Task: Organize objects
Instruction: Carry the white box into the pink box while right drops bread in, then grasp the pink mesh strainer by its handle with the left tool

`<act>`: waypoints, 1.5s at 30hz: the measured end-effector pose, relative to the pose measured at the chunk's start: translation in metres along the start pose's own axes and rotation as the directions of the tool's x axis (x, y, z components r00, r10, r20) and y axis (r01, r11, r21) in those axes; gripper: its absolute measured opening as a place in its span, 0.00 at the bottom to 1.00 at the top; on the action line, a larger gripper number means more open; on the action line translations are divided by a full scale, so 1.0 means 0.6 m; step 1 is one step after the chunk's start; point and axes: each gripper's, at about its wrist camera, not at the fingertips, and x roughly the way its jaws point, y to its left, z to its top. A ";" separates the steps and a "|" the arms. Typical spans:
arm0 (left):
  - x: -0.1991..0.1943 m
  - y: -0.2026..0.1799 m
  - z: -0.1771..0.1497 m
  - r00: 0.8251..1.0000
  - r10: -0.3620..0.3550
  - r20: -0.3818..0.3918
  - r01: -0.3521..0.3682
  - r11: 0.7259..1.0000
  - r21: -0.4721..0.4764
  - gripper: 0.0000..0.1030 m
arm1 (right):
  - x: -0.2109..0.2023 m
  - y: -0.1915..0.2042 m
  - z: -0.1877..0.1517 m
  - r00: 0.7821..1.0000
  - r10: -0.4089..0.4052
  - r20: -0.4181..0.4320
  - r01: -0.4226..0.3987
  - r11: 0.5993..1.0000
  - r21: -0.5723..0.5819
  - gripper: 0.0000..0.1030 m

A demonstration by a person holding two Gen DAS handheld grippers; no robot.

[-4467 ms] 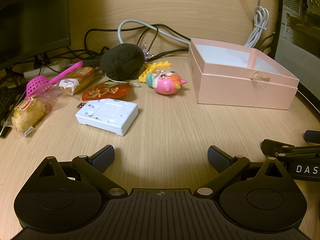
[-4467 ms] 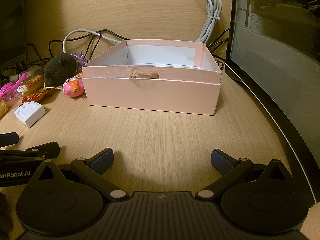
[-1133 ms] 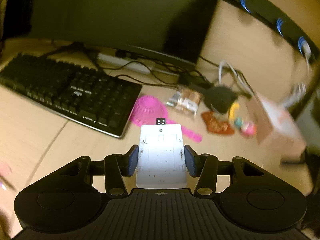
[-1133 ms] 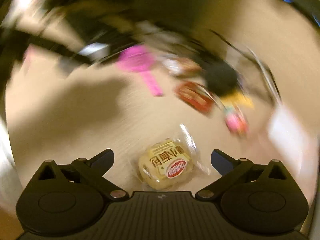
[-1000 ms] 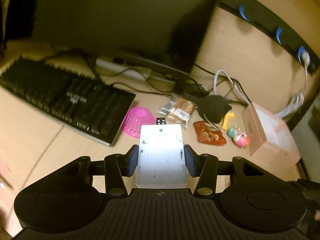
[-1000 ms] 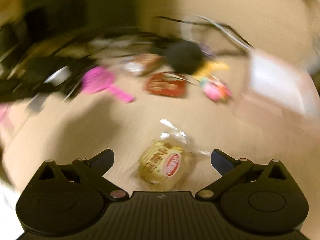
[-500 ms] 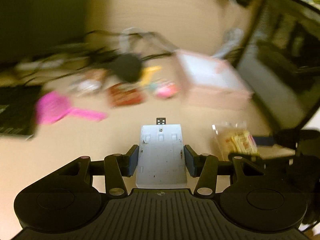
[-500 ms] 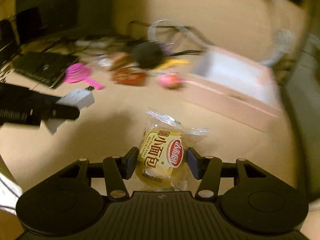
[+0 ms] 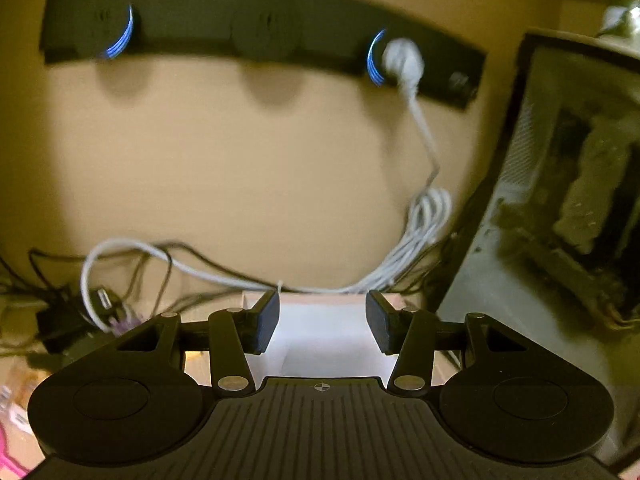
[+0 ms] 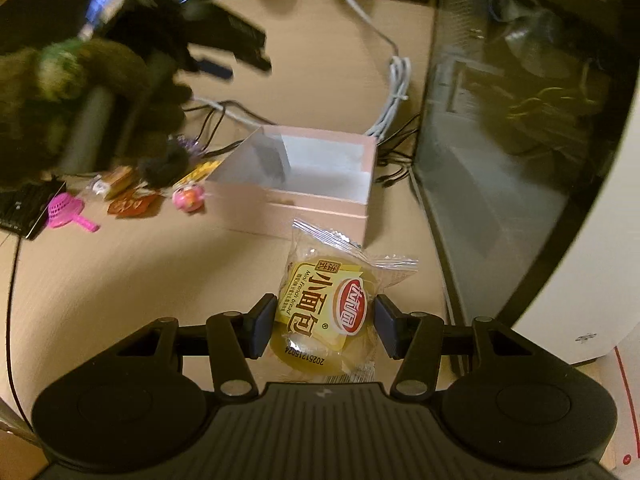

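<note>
Pink gift box (image 10: pixel 320 200), mid-frame, is waiting open as the right gripper (image 10: pixel 325 322) is clamping the bread packet (image 10: pixel 332 308) for deposit, while the left gripper (image 9: pixel 322 320) is hovering spread, empty, above it.

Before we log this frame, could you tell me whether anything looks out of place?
Nothing looks spilled or damaged; a pink toy, red packet and pink strainer just lie scattered left of the pink box.
</note>
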 end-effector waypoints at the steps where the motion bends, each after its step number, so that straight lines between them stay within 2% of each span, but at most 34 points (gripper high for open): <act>1: 0.004 0.001 -0.007 1.000 0.016 0.003 -0.016 1.000 -0.014 0.51 | 0.002 -0.004 -0.001 1.000 0.000 0.009 0.000 1.000 0.006 0.51; 4: 0.000 0.010 -0.036 0.999 0.036 0.009 -0.035 0.999 -0.041 0.51 | 0.007 -0.029 -0.001 1.000 0.021 0.017 -0.021 0.999 0.034 0.51; 8: -0.053 0.044 -0.084 0.998 0.040 -0.040 -0.044 0.994 -0.104 0.51 | 0.039 -0.037 0.026 0.998 0.068 0.015 -0.069 0.997 0.021 0.51; 12: -0.120 0.088 -0.149 0.990 0.100 -0.101 -0.113 0.985 -0.127 0.51 | 0.078 -0.027 0.103 0.993 0.090 0.082 -0.089 0.996 -0.009 0.51; 16: -0.165 0.127 -0.204 0.970 0.157 -0.187 -0.188 0.969 -0.160 0.51 | 0.135 -0.016 0.197 0.982 0.101 0.161 -0.103 0.995 -0.001 0.51; 18: -0.183 0.152 -0.227 0.954 0.187 -0.235 -0.234 0.954 -0.189 0.51 | 0.174 -0.004 0.230 0.981 0.111 0.157 -0.111 0.994 -0.008 0.61; 19: -0.191 0.165 -0.234 0.946 0.202 -0.254 -0.257 0.945 -0.203 0.51 | 0.197 0.001 0.241 0.984 0.107 0.140 -0.107 0.994 -0.007 0.77; 20: -0.203 0.182 -0.242 0.937 0.220 -0.271 -0.283 0.933 -0.221 0.51 | 0.215 0.007 0.247 0.987 0.095 0.129 -0.096 0.995 0.000 0.83; 22: -0.221 0.214 -0.249 0.923 0.260 -0.285 -0.335 0.905 -0.261 0.51 | 0.232 0.019 0.243 0.989 0.104 0.108 -0.106 0.994 0.005 0.83; 25: -0.242 0.263 -0.251 0.903 0.312 -0.294 -0.402 0.856 -0.325 0.51 | 0.231 0.044 0.216 0.987 0.141 0.076 -0.142 0.990 0.013 0.90; 31: -0.233 0.336 -0.230 0.877 0.393 -0.276 -0.479 0.755 -0.448 0.51 | 0.195 0.106 0.144 0.991 0.130 0.036 -0.126 0.986 -0.106 0.96; 32: -0.225 0.344 -0.225 0.868 0.416 -0.271 -0.496 0.737 -0.458 0.51 | 0.191 0.113 0.134 0.990 0.137 0.023 -0.133 0.984 -0.117 0.96; 34: -0.204 0.363 -0.216 0.838 0.474 -0.271 -0.545 0.693 -0.472 0.51 | 0.178 0.126 0.116 0.991 0.131 0.007 -0.128 0.980 -0.155 0.96; 36: -0.175 0.383 -0.208 0.823 0.493 -0.284 -0.566 0.666 -0.486 0.51 | 0.165 0.136 0.100 0.995 0.101 0.002 -0.099 0.977 -0.189 0.97; 38: -0.148 0.391 -0.204 0.803 0.515 -0.299 -0.595 0.658 -0.462 0.51 | 0.156 0.141 0.084 0.996 0.085 -0.011 -0.086 0.972 -0.218 0.99; 40: -0.125 0.396 -0.200 0.765 0.559 -0.319 -0.643 0.641 -0.419 0.49 | 0.144 0.140 0.071 0.998 0.065 -0.020 -0.067 0.967 -0.245 1.00; 42: -0.113 0.404 -0.199 0.741 0.583 -0.333 -0.671 0.620 -0.408 0.47 | 0.140 0.138 0.064 0.999 0.043 -0.023 -0.047 0.963 -0.266 1.00; 44: -0.109 0.406 -0.199 0.738 0.592 -0.323 -0.674 0.624 -0.396 0.44 | 0.138 0.133 0.061 0.999 0.030 -0.023 -0.035 0.962 -0.270 1.00; 45: -0.108 0.401 -0.200 0.742 0.592 -0.314 -0.670 0.642 -0.372 0.40 | 0.139 0.131 0.061 0.999 0.025 -0.024 -0.031 0.963 -0.267 1.00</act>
